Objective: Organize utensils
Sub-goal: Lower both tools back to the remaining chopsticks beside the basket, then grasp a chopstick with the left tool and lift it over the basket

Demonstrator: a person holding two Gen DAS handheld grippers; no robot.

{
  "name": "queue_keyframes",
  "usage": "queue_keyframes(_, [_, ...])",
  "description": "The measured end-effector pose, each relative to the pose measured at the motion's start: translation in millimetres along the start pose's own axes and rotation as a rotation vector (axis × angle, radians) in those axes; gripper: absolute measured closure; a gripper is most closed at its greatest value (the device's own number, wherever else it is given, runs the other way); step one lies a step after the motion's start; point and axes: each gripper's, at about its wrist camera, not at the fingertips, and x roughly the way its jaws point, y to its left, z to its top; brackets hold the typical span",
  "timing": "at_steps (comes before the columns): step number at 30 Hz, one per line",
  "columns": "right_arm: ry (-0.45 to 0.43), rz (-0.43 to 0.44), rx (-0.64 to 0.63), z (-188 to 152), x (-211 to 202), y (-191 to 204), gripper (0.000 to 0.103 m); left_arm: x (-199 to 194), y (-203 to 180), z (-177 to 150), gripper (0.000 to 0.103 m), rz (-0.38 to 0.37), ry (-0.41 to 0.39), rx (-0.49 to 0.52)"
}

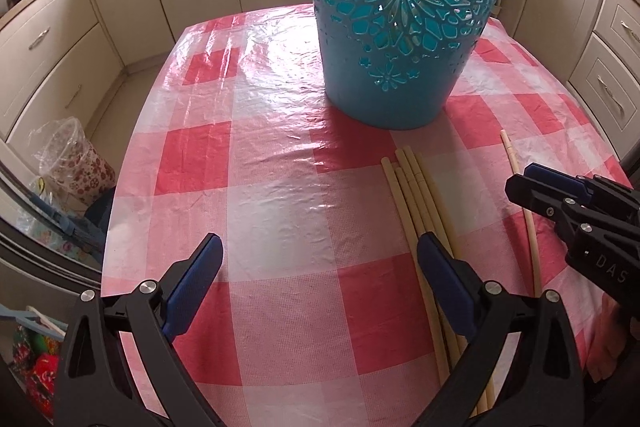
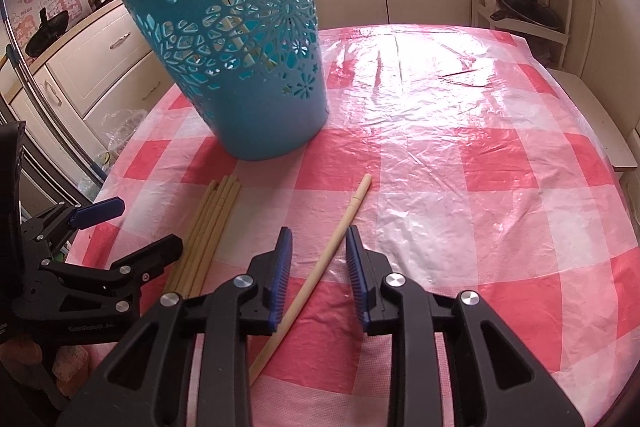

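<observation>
One lone chopstick (image 2: pixel 320 263) lies on the table between the right gripper's (image 2: pixel 318 263) parted, not pinching jaws, pointing toward the blue basket (image 2: pixel 240 67), while the wide-open left gripper (image 1: pixel 320 283) waits beside the bundle (image 1: pixel 416 203).

Blue basket (image 2: pixel 236 59) mid-table, right side clear

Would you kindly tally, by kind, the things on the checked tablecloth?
Basket: 1
Bundled chopsticks: about 5, as they overlap
Lone chopstick: 1
Total: about 7
</observation>
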Motion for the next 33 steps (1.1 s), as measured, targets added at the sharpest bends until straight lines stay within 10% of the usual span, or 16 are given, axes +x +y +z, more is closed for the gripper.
queue_keyframes(14, [-0.002,0.005,0.007,-1.6,-1.5,2.3,0.067,1.2,-7.3,-0.6,0.011,0.028,0.070,-0.042])
queue_keyframes(20, [0.000,-0.008,-0.009,-2.1,-1.8,4.3,0.067,-3.2,-14.7,4.3,0.044,-0.005,0.043,-0.001])
queue_keyframes(25, [0.005,-0.011,-0.031,-1.8,-0.7,7.7,0.067,-5.8,-13.3,7.7,0.095,-0.091,0.051,0.023])
queue_keyframes(33, [0.003,0.006,-0.004,-0.1,-0.2,3.5,0.067,-0.7,-4.5,17.8,0.096,-0.084,0.147,-0.020])
